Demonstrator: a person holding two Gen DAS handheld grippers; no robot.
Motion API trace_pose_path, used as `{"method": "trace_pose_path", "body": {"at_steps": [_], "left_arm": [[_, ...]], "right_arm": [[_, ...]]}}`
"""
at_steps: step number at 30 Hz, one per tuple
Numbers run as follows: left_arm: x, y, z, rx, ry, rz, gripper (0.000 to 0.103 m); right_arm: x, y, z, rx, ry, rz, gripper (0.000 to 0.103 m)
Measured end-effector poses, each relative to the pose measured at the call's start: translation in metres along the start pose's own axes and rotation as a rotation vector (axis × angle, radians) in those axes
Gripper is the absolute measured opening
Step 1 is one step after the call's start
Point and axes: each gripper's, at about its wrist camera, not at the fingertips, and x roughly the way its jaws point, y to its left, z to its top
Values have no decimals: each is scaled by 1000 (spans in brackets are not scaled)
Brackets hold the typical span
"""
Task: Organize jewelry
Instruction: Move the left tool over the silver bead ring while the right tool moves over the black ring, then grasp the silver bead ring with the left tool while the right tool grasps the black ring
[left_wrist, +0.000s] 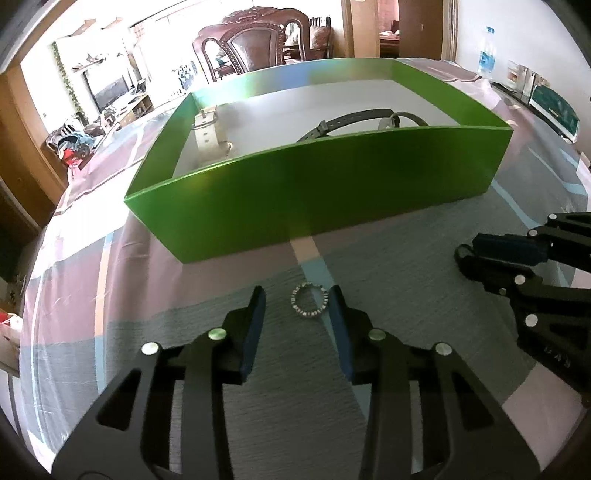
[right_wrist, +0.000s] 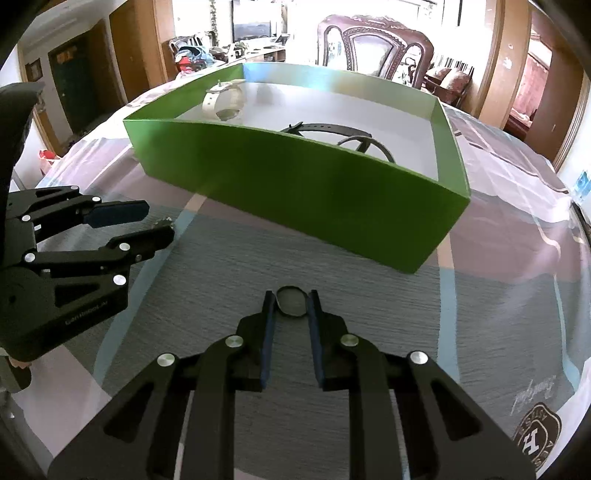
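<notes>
Only the left wrist view shows the beaded ring (left_wrist: 309, 300) whole, loose between the left gripper (left_wrist: 297, 299)'s half-closed jaws. The right gripper (right_wrist: 291, 303) pinches a dark ring (right_wrist: 291, 302) at centre frame. The green box (right_wrist: 295, 184) above holds watches.

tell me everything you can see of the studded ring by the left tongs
The ring is a small silvery band set all round with tiny pale stones or beads, metal by its look. It lies flat on the grey patch of the cloth, just short of the green box. It sits between the blue pads of the left tongs, nearer the right-hand pad and about touching it; a gap remains on the other side.
</notes>
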Motion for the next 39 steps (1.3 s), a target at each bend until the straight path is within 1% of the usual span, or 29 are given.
{"method": "trace_pose_path", "body": {"at_steps": [2, 6, 8, 11, 15, 27, 30, 35, 37, 38, 39], "left_arm": [[0, 0, 0, 0, -2, 8, 41], [-1, 5, -1, -14, 0, 6, 46], [0, 5, -1, -17, 1, 8, 48], [1, 4, 0, -20, 1, 8, 50], [1, 4, 0, -19, 0, 15, 54], [1, 7, 1, -33, 3, 1, 54], [0, 8, 0, -29, 0, -1, 53], [0, 4, 0, -20, -4, -30, 53], [-1, 3, 0, -14, -8, -26, 53], [-1, 3, 1, -14, -9, -29, 52], [0, 4, 1, -18, -9, -36, 49]], "right_arm": [[0, 1, 0, -4, -3, 2, 24], [0, 4, -2, -13, -12, 1, 26], [0, 3, -3, -8, -16, -2, 30], [0, 2, -3, -2, -17, 1, 31], [0, 2, -3, -5, -20, -6, 33], [-1, 6, -4, -28, -40, -24, 33], [-1, 6, -4, -29, -35, -6, 26], [-2, 7, -5, -26, -34, -2, 26], [-2, 8, -5, -24, -33, 0, 26], [-2, 8, -5, -24, -34, -1, 26], [-2, 9, -5, -26, -34, -3, 26]]}}
